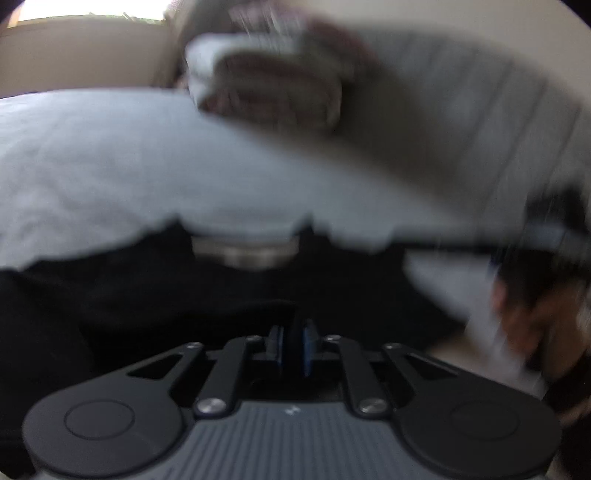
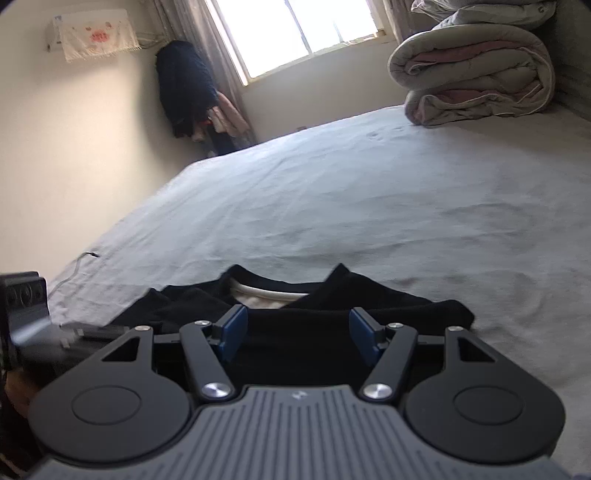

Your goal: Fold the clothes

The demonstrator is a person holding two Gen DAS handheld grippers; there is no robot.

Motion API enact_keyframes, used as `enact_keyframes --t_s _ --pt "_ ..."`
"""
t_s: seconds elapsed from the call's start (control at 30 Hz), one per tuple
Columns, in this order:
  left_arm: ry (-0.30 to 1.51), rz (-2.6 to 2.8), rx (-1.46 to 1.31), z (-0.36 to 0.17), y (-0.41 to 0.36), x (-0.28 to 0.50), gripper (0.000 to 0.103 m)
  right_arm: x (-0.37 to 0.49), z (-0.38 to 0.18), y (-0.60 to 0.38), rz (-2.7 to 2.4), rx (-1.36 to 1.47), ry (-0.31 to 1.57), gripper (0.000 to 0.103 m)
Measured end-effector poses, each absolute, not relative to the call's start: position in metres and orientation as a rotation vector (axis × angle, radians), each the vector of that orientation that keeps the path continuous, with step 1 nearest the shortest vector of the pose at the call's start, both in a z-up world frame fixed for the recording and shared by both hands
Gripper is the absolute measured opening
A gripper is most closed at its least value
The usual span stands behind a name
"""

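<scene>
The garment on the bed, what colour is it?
Black, with a pale inner neckband; the garment lies on the bed, clearest in the right wrist view.

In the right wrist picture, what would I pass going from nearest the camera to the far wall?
Right hand-held gripper → black garment → bare stretch of bed sheet → folded quilt → window.

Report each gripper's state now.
Left gripper: nearly shut on the black garment.
Right gripper: open over it, holding nothing.

no readable text — none, either view
</scene>
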State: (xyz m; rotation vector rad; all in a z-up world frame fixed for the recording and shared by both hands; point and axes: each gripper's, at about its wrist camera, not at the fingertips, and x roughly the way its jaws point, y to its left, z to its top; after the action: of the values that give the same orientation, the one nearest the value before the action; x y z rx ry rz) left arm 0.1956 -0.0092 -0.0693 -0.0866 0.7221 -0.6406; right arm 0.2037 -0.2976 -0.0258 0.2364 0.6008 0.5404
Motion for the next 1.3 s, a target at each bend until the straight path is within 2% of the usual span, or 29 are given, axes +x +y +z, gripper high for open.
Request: enact_keyframes --t_s 0.07,0.13,0.17,0.2,0.37,0.6,0.77,0.83,0.87,0.93,0.97,1.1,1.3 --pt "0.724 -0.637 -0.034 -0.073 -0.01 0.197 0.017 0.204 -0.027 -0.297 0.539 0.233 0.605 0.065" --pt "0.715 -0.649 -0.044 -0.067 -0.005 0.196 0.029 0.204 -0.027 -0.296 0.547 0.23 0.608 0.065" --pt "0.699 -0.653 -0.05 -0.062 -0.002 0.194 0.041 0.205 -0.027 -0.296 0.55 0.228 0.608 0.065" --pt "0.681 -0.651 -0.055 -0.057 0.0 0.192 0.047 0.205 -0.028 -0.295 0.553 0.225 0.609 0.065" --pt "0.68 -0.572 -0.176 -0.035 0.034 0.188 0.053 0.205 -0.029 -0.295 0.559 0.222 0.612 0.066" --pt "0.847 -0.502 -0.551 -0.066 0.084 0.219 0.056 0.207 -0.031 -0.294 0.621 0.286 0.635 0.066" --pt "0.845 -0.391 -0.737 -0.077 0.087 0.227 0.056 0.225 -0.051 -0.302 0.739 0.508 0.767 0.067" --pt "0.829 -0.331 -0.743 -0.076 0.079 0.226 0.055 0.233 -0.062 -0.307 0.754 0.61 0.823 0.067" --pt "0.818 -0.302 -0.738 -0.074 0.074 0.225 0.051 0.237 -0.068 -0.31 0.761 0.66 0.846 0.067" --pt "0.816 -0.23 -0.723 -0.07 0.066 0.226 0.029 0.243 -0.078 -0.318 0.782 0.758 0.867 0.067" --pt "0.82 -0.197 -0.716 -0.068 0.062 0.227 0.008 0.245 -0.081 -0.323 0.791 0.796 0.867 0.067" --pt "0.743 -0.253 -0.723 -0.053 0.04 0.225 0.007 0.249 -0.088 -0.338 0.821 0.933 0.871 0.067" --pt "0.645 -0.505 -0.531 -0.022 -0.023 0.215 0.007 0.252 -0.097 -0.355 0.851 1.121 0.885 0.071"
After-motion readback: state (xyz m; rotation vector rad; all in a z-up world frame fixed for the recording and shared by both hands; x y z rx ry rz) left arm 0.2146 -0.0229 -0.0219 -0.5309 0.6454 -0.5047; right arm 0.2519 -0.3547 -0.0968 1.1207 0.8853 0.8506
